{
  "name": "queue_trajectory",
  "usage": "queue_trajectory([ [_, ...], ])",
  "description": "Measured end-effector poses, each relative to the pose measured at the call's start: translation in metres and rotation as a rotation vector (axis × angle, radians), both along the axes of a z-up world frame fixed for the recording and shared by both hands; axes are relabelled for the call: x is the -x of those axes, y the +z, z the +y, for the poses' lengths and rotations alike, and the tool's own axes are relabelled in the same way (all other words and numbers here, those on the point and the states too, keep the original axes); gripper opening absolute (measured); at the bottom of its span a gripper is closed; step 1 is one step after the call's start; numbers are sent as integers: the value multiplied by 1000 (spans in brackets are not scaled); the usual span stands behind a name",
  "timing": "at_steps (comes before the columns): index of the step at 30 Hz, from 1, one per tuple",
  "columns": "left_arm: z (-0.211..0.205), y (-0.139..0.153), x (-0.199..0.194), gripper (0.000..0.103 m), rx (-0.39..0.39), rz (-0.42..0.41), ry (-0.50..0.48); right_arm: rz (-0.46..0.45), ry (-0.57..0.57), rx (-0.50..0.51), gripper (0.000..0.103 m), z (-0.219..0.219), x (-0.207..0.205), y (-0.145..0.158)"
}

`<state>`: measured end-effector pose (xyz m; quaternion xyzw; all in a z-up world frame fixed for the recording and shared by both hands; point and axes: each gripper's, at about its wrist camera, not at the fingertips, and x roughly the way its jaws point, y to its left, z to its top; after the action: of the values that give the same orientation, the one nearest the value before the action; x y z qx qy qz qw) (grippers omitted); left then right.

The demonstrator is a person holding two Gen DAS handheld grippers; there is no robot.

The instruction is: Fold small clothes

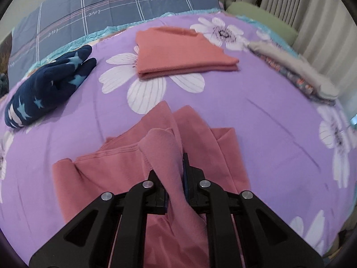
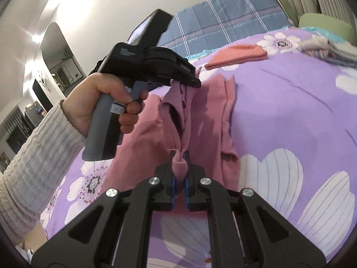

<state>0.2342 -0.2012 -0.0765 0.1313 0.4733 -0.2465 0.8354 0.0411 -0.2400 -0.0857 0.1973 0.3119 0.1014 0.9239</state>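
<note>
A dusty pink garment [image 1: 125, 167] lies rumpled on the purple flowered bedsheet [image 1: 279, 120]. My left gripper [image 1: 170, 167] is shut on a bunched fold of it, lifted above the bed. In the right wrist view the same pink garment [image 2: 207, 116] stretches between both grippers. My right gripper [image 2: 179, 158] is shut on another bunched edge of it. The left gripper [image 2: 194, 80], held in a hand, pinches the far edge.
A folded salmon cloth [image 1: 178, 53] lies further back on the bed, also in the right wrist view [image 2: 238, 55]. A navy star-patterned item [image 1: 49, 89] lies at left. A folded grey and patterned pile [image 1: 296, 71] sits at right. A blue plaid pillow [image 1: 107, 6] is behind.
</note>
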Motion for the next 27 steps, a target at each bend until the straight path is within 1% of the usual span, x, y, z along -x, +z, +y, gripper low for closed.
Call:
queue_trajectory([
  [4, -14, -3, 5, 9, -43, -29, -20, -7, 17, -32, 6, -4, 5, -6],
  [7, -19, -4, 4, 9, -58, -30, -20, -14, 18, -58, 6, -8, 2, -8],
  [10, -23, -7, 4, 9, -55, -25, -16, -14, 10, -85, 6, -12, 4, -10],
  [13, -26, -8, 9, 9, -53, -42, -32, -8, 3, -100, 6, -14, 7, -13],
  [18, -31, -2, 17, 9, -35, -58, -67, -35, 10, -97, 6, -12, 10, -10],
  [20, -35, -6, 17, 13, -47, -62, -71, -30, 7, -82, 6, -12, 9, -10],
  [21, -36, -8, 16, 25, -50, -62, -72, -24, 5, -83, 6, -12, 9, -11],
  [22, -35, -8, 16, 38, -51, -78, -60, -11, -1, -97, 6, -15, 7, -14],
  [23, -32, -6, 16, 43, -47, -102, -47, 3, -9, -117, 6, -18, 7, -17],
  [24, -26, 0, 18, 48, -25, -121, -43, 16, -15, -148, 6, -22, 6, -20],
  [26, -13, 13, 26, 50, 12, -150, -37, 21, -8, -186, 6, -27, 7, -24],
  [27, -5, 22, 34, 55, 28, -183, -33, 18, 2, -201, 6, -28, 8, -25],
])
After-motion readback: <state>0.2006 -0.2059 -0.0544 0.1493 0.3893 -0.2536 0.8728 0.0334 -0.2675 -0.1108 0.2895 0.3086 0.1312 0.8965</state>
